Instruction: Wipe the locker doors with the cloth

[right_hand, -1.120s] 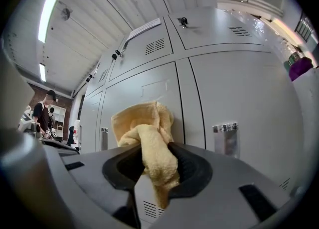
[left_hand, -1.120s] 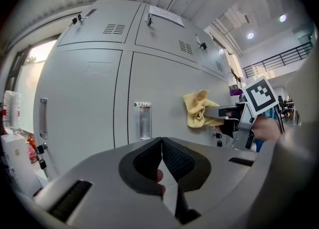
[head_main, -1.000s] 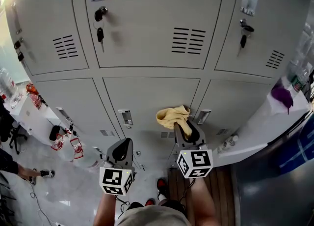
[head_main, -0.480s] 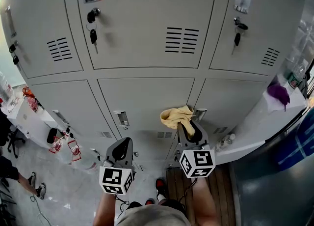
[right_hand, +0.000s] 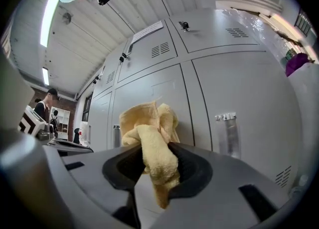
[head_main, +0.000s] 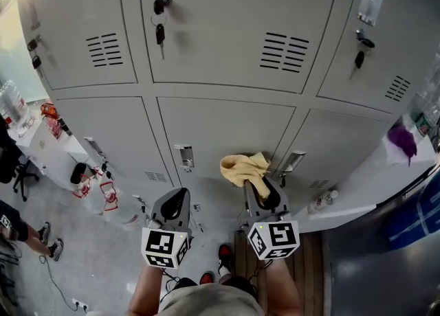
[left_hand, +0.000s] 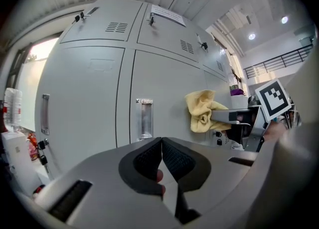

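Grey locker doors (head_main: 227,129) fill the head view in two rows. My right gripper (head_main: 259,186) is shut on a bunched yellow cloth (head_main: 242,167), held just in front of the lower middle door (right_hand: 149,98), near its right edge. The cloth (right_hand: 149,138) hangs out between the jaws in the right gripper view. My left gripper (head_main: 176,201) is shut with nothing in it, lower and to the left, pointing at the same door (left_hand: 164,93). In the left gripper view the cloth (left_hand: 202,111) shows to the right of that door's recessed handle (left_hand: 144,118).
Keys (head_main: 159,29) hang from the upper middle door's lock; another key (head_main: 359,55) hangs at the upper right. A white table (head_main: 48,150) with bottles stands at the left, a white counter (head_main: 371,184) with a purple thing (head_main: 403,137) at the right. A person's feet (head_main: 48,246) are at the lower left.
The view has shifted, so the lockers sit lower and further right in the frame. Both grippers keep their places relative to each other. The cloth stays held by the lower middle door.
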Motion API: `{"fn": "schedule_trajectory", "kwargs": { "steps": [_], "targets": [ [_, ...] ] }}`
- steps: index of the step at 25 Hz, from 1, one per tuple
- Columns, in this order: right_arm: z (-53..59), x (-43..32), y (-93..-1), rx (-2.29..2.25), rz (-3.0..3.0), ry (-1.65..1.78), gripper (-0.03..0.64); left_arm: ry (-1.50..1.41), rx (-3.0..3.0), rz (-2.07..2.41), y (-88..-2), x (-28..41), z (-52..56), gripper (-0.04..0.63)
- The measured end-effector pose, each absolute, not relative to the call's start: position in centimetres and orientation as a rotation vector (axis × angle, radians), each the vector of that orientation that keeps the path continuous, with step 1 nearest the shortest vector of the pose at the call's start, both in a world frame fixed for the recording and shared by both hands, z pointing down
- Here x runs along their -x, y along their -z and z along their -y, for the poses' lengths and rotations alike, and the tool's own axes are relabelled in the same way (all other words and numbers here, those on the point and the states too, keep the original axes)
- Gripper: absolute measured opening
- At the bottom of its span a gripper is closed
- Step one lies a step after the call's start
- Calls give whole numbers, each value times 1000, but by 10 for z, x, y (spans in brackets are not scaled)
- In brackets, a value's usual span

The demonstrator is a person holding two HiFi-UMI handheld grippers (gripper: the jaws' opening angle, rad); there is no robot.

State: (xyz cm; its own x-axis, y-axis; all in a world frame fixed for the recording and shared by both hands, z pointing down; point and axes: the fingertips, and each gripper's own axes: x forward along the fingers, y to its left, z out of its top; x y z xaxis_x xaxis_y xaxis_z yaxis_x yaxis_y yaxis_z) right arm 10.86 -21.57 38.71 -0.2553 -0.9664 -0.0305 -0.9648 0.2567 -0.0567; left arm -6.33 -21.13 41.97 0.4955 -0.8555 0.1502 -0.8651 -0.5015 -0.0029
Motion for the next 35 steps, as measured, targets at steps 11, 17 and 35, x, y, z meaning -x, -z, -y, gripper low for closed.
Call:
{"fn": "schedule_trajectory", "kwargs": {
  "steps": [11, 17, 35],
  "targets": [
    [222, -39, -419, 1695, -2604, 142, 132, -222, -2550, 1659, -427, 105, 207, 23],
    [232, -11, -430, 1607, -2663, 184, 132, -252, -2488, 1720, -435, 126, 204, 23],
    [261, 42, -468, 1481, -2775, 290, 132, -298, -2360, 1831, -452, 164, 201, 23]
  ]
}}
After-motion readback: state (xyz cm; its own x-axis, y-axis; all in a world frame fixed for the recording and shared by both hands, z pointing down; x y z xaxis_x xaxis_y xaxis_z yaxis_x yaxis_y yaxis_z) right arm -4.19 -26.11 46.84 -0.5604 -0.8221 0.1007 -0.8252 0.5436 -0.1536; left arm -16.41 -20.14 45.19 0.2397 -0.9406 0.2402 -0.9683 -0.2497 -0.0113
